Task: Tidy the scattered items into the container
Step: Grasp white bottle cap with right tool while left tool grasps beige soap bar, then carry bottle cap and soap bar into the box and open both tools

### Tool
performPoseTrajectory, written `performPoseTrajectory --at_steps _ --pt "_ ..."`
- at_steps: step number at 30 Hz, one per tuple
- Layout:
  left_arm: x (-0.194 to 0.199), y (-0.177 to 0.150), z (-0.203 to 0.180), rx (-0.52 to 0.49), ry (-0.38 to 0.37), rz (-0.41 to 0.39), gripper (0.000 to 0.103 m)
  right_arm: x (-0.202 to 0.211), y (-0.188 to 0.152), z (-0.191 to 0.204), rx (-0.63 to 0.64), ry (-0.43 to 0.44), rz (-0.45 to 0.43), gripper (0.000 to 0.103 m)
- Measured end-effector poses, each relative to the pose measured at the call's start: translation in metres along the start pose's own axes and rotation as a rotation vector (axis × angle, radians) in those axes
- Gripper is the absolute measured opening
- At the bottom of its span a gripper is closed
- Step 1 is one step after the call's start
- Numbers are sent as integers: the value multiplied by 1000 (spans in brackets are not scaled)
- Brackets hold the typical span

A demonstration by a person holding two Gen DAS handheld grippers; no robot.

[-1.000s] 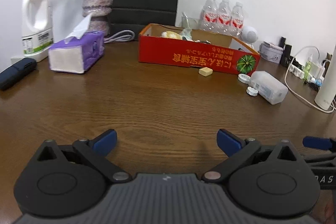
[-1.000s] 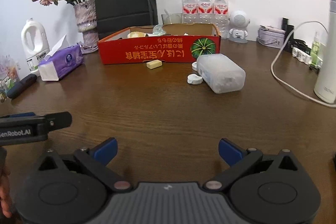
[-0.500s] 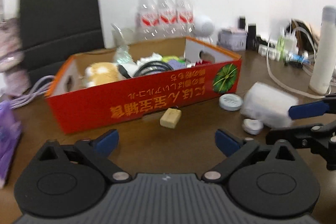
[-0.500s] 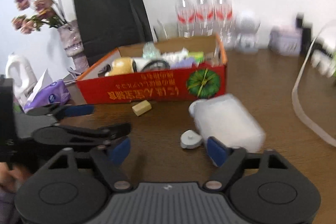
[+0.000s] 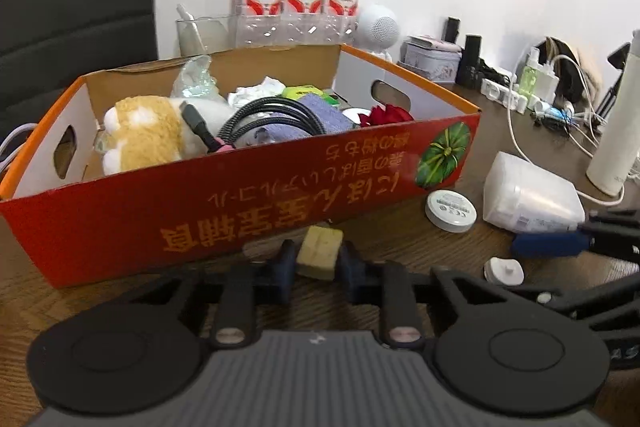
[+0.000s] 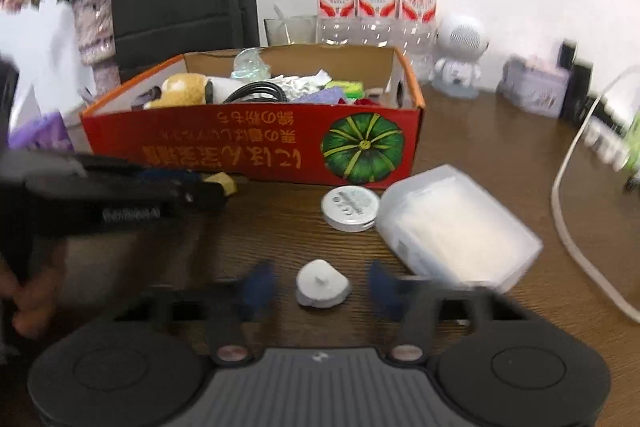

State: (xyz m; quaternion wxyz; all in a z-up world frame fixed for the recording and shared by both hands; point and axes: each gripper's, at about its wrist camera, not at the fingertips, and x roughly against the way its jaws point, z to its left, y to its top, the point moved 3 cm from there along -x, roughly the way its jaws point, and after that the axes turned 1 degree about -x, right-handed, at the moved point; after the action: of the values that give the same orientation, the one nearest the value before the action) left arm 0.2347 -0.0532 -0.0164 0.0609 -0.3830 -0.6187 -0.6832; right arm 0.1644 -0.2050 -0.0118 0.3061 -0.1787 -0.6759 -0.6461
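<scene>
Left wrist view: the left gripper (image 5: 319,263) has just been closing, and its dark blue pads now press both sides of a small tan rectangular block (image 5: 320,253) that sits on the brown wooden table (image 5: 400,239), just in front of the red cardboard box with a green pumpkin picture (image 5: 240,211). A second ago these tongs stood wide open with bare table between them and the box lay well off; now the box fills the view. It already holds a tan and white plush toy (image 5: 144,131), a coiled black cable (image 5: 268,111) and other odds and ends. A round white tin (image 5: 450,210) and a frosted plastic case (image 5: 528,193) lie to the right.

Right wrist view: the right gripper (image 6: 320,287) has also been closing. A small white cap with a centre peg (image 6: 322,283) lies between its blurred blue fingers (image 6: 260,287), but gaps remain on both sides, so nothing is gripped yet.

The block looks ready to be lifted over the box wall; the cap needs the tongs to finish closing.
</scene>
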Motion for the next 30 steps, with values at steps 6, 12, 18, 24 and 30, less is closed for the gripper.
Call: performPoseTrajectory --at_steps 6,12,18,24,30 --pt "20 -12 -7 33 32 -8 23 6 -2 8 5 55 -5 27" --pt "102 -35 -32 61 186 -120 23 68 -7 20 12 121 -138 27" --pt "181 -81 -67 158 302 -202 23 116 -35 34 7 174 -177 27" --pt "234 -123 -98 170 371 -260 23 146 -72 52 36 203 -190 27" --pt "257 -148 -108 157 364 -260 23 185 -105 56 31 207 -273 27"
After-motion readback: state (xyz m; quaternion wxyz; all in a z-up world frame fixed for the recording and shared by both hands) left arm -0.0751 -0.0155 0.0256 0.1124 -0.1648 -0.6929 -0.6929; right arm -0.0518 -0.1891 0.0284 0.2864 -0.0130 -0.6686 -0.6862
